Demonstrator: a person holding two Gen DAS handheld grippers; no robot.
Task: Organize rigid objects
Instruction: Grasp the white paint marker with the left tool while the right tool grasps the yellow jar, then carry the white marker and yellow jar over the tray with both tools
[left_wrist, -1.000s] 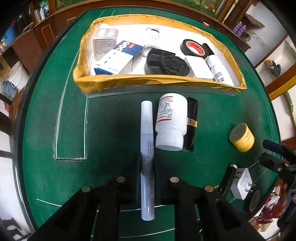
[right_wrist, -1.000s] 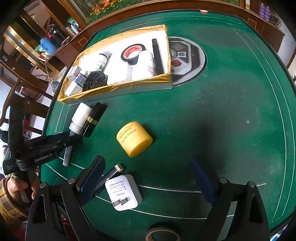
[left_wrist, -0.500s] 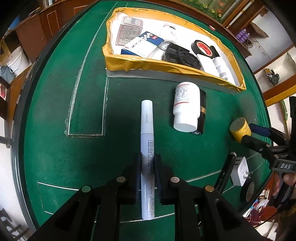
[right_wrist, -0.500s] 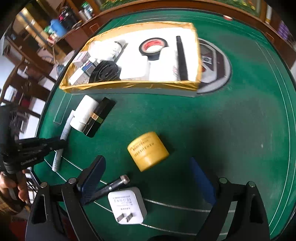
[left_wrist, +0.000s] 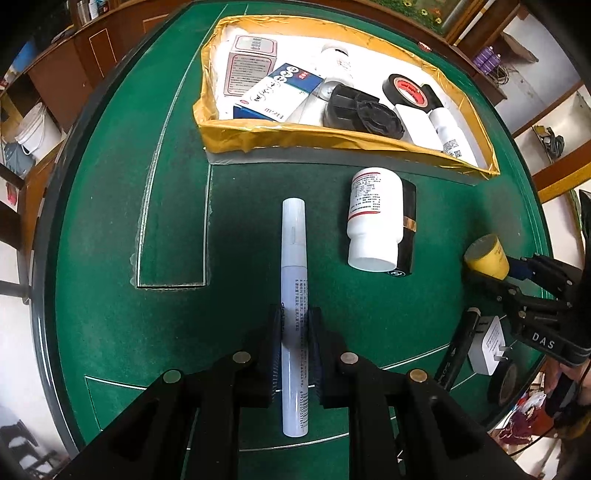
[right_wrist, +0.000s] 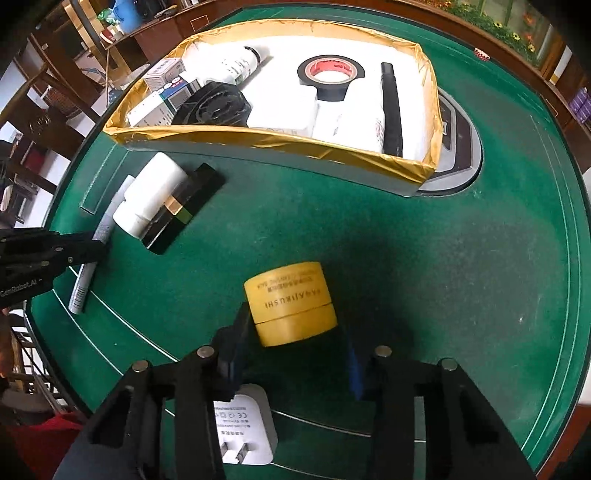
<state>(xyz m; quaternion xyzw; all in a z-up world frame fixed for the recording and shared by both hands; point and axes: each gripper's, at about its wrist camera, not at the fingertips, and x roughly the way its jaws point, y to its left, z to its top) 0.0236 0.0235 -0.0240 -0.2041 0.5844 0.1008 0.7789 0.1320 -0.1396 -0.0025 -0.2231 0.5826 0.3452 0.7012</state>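
Observation:
My left gripper (left_wrist: 294, 343) is shut on a long white marker pen (left_wrist: 293, 280) and holds it above the green table; the pen also shows in the right wrist view (right_wrist: 90, 264). My right gripper (right_wrist: 295, 347) is open, with its jaws on either side of a yellow jar (right_wrist: 291, 302) that lies on its side on the felt; the jar also shows in the left wrist view (left_wrist: 484, 256). The yellow-lined box (left_wrist: 332, 138) at the back holds cartons, a black tape roll (right_wrist: 328, 72), a black disc and bottles.
A white pill bottle (left_wrist: 375, 218) and a black lipstick case (left_wrist: 406, 229) lie side by side before the box. A white plug adapter (right_wrist: 245, 432), a black pen (left_wrist: 458, 350) and a tape roll (left_wrist: 504, 382) lie near the table's front edge. A grey console (right_wrist: 458, 147) sits beside the box.
My left gripper has closed on the marker pen and lifted it off the felt. My right gripper has moved forward so that its jaws flank the yellow jar.

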